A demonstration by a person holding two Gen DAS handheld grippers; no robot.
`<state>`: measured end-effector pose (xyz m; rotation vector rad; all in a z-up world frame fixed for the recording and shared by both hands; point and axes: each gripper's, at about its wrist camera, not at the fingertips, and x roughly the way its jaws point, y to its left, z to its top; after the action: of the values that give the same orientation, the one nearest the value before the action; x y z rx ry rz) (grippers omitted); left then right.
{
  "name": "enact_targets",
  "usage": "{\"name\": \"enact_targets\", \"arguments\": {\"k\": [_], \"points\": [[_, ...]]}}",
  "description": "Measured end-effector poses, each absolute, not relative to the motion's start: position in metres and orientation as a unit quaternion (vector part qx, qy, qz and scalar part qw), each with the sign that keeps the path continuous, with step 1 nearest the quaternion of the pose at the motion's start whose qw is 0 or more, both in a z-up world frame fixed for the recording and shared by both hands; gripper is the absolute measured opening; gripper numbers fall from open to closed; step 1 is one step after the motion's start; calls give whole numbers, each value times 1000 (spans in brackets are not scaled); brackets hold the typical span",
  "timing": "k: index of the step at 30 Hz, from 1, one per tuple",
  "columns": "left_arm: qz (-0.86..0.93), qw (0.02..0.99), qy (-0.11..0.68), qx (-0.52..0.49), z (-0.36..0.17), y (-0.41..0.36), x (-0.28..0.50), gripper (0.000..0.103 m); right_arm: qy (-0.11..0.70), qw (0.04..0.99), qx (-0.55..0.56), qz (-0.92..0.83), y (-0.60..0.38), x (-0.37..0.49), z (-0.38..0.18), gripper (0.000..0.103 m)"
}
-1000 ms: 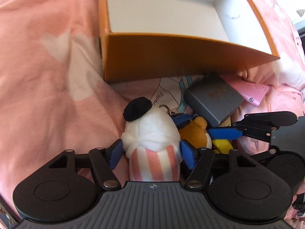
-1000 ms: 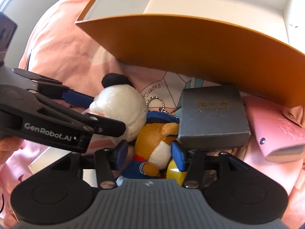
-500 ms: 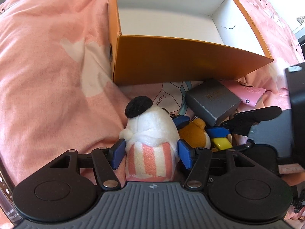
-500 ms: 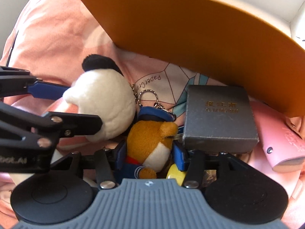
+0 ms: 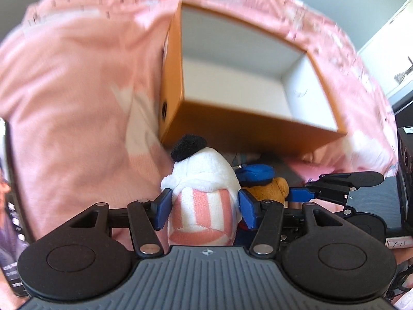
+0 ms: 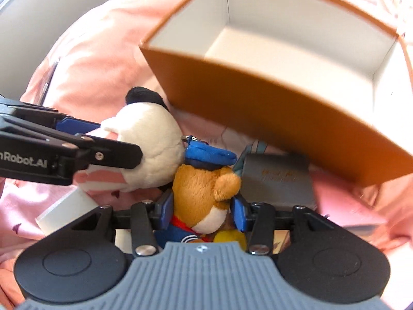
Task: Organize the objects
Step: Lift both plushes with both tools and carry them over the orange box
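The white plush toy with a black cap and pink-striped body (image 5: 204, 196) sat between the blue pads of the left hand-held gripper (image 5: 204, 208), which was closed on it. Just beside it, the brown plush bear with a blue cap (image 6: 204, 191) was clamped in the right hand-held gripper (image 6: 202, 213). Beyond both toys stood the open orange cardboard box with white inside (image 6: 271, 103), on the pink bedcover (image 5: 77, 103). A grey flat box (image 6: 278, 180) lay near the bear.
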<state>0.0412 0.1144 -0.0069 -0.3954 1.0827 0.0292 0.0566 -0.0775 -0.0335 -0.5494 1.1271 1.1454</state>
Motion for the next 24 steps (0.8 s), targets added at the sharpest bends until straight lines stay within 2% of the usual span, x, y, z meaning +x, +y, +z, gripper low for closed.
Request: {"name": "enact_targets", "arguments": {"k": [11,24], "points": [[20,892,416,-175,49,103,37,63,463,706,-183,503,-96,82,15,48],[15,921,350,-171,82,94,65,62,391,750,-154,511,-107,108,88,47]]}}
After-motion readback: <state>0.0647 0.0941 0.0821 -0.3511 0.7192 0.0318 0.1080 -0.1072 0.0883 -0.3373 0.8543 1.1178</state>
